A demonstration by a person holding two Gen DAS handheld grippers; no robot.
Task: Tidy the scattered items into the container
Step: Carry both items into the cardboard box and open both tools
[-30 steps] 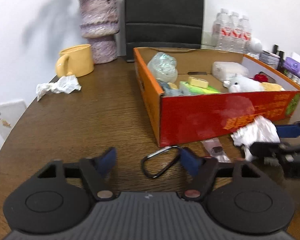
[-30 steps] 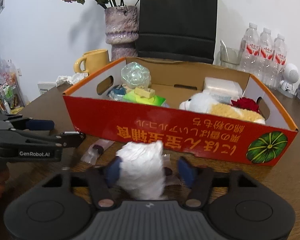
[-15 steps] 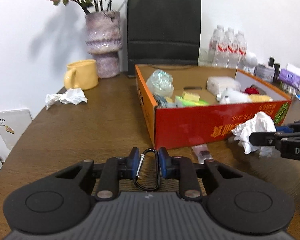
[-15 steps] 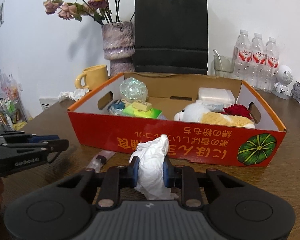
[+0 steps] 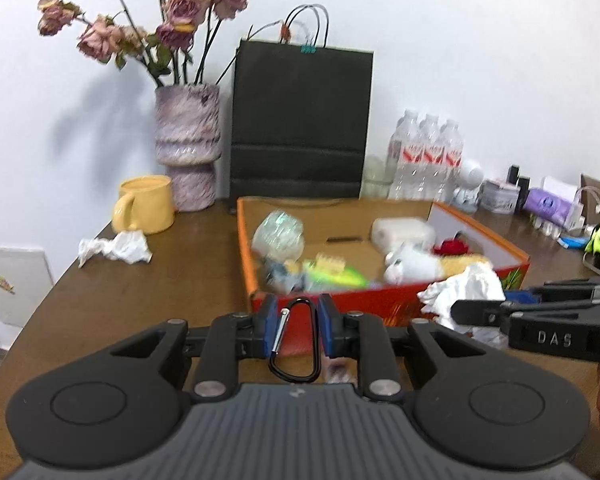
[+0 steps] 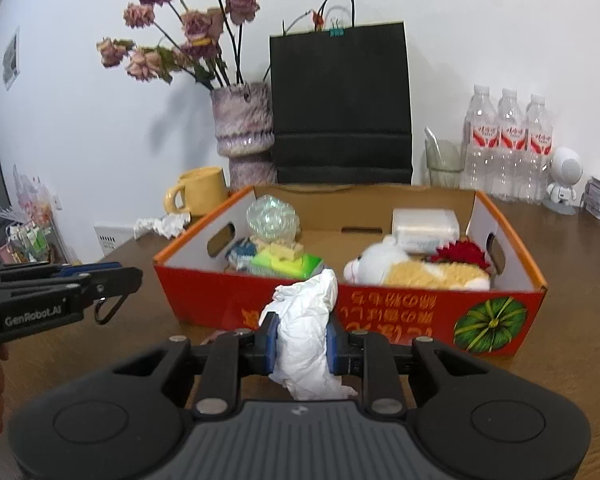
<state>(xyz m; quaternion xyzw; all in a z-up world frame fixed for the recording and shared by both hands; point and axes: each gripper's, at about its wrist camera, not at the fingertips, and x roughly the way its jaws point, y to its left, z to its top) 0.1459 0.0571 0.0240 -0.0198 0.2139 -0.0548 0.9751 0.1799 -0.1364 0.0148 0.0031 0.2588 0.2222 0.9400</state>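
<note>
Two crumpled tissues (image 5: 466, 290) show: one at 3 o'clock, another (image 5: 116, 247) at 10 o'clock on the table (image 5: 140, 300). One carabiner (image 5: 294, 340), one red box (image 6: 400, 316), one yellow mug (image 5: 146, 204), one vase (image 5: 188, 144), one black paper bag (image 5: 300, 120), and three water bottles (image 6: 508, 144) at 2 o'clock.

Red box (image 6: 380, 308) with green pumpkin print; yellow mug (image 5: 146, 204); white tissue (image 6: 306, 336)

Mug (image 5: 146, 204) left of box (image 5: 384, 304), bag (image 5: 300, 120) behind.
</note>
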